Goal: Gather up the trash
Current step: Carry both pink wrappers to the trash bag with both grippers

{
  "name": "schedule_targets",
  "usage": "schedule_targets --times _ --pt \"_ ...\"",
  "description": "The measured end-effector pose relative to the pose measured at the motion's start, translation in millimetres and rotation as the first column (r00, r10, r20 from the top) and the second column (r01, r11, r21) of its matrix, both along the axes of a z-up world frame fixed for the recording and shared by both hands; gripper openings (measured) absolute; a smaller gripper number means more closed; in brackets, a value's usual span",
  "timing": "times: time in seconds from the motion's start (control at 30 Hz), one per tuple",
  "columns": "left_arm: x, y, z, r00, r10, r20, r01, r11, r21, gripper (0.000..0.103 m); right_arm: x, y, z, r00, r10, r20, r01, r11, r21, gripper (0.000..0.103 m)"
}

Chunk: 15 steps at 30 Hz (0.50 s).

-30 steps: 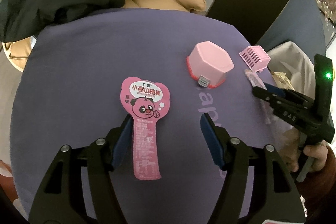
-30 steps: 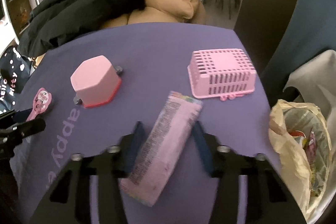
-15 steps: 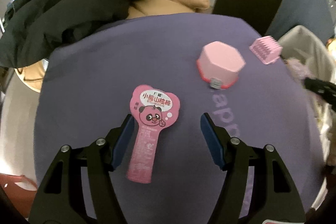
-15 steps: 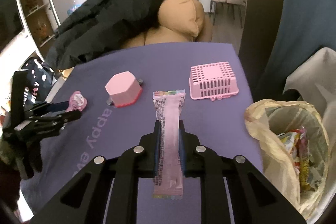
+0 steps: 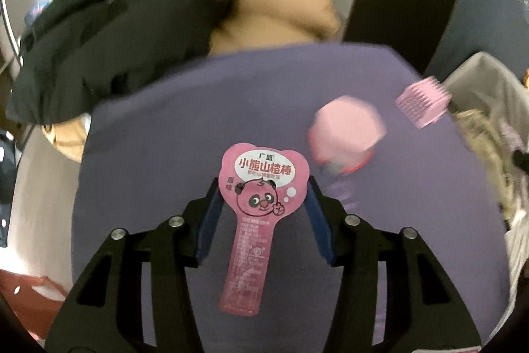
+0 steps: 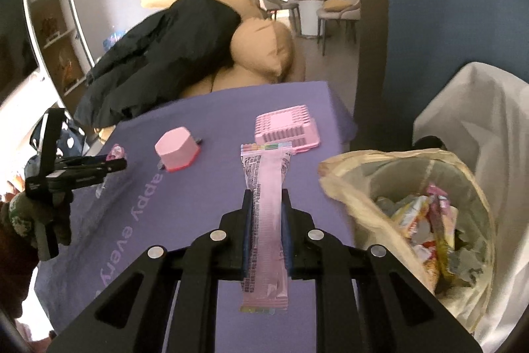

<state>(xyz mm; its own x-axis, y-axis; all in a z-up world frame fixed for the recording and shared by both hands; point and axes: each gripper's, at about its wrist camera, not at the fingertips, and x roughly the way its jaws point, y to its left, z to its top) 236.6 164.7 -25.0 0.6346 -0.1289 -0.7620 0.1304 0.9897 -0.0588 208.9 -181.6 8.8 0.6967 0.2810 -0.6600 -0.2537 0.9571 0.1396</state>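
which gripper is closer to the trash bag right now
Right. The right gripper, shut on the long pink wrapper, sits beside the trash bag; the left gripper is across the purple cloth.

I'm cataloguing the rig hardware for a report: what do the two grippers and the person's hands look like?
Both the left gripper and the right gripper are matte black, with angular cut-out linkage arms, round silver pivot screws and dark blue finger pads. In the right wrist view, the left gripper has a tall black upright part, and the left hand wears a mottled green glove. No cables visible.
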Motion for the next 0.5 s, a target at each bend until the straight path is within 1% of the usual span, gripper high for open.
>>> schedule_targets --times 0.1,0.13,0.27,0.4,0.5 --pt "-8.9 -28.5 35.7 0.996 -0.041 0.084 0.043 0.999 -0.017 0.047 -6.1 -14.5 10.8 0.999 -0.022 0.036 0.022 1.000 0.014 0.016" --pt "-12.8 -43.1 50.1 0.991 -0.064 0.120 0.067 0.998 -0.021 0.047 -8.7 -19.4 15.1 0.998 -0.030 0.049 0.029 0.999 0.017 0.016" --pt "-22.8 -95.6 87.8 0.970 -0.131 0.206 0.144 0.988 -0.050 0.047 -22.2 -45.1 32.9 0.991 -0.074 0.113 0.074 0.997 0.006 0.016" --pt "-26.1 -149.2 104.4 0.950 -0.196 0.243 0.221 0.972 -0.081 0.047 -34.5 -72.7 45.5 0.983 -0.119 0.143 0.123 0.992 -0.018 0.016" --pt "-23.3 -189.0 105.3 0.940 -0.244 0.239 0.279 0.952 -0.126 0.047 -45.0 -99.1 53.4 0.973 -0.161 0.166 0.171 0.984 -0.046 0.016"
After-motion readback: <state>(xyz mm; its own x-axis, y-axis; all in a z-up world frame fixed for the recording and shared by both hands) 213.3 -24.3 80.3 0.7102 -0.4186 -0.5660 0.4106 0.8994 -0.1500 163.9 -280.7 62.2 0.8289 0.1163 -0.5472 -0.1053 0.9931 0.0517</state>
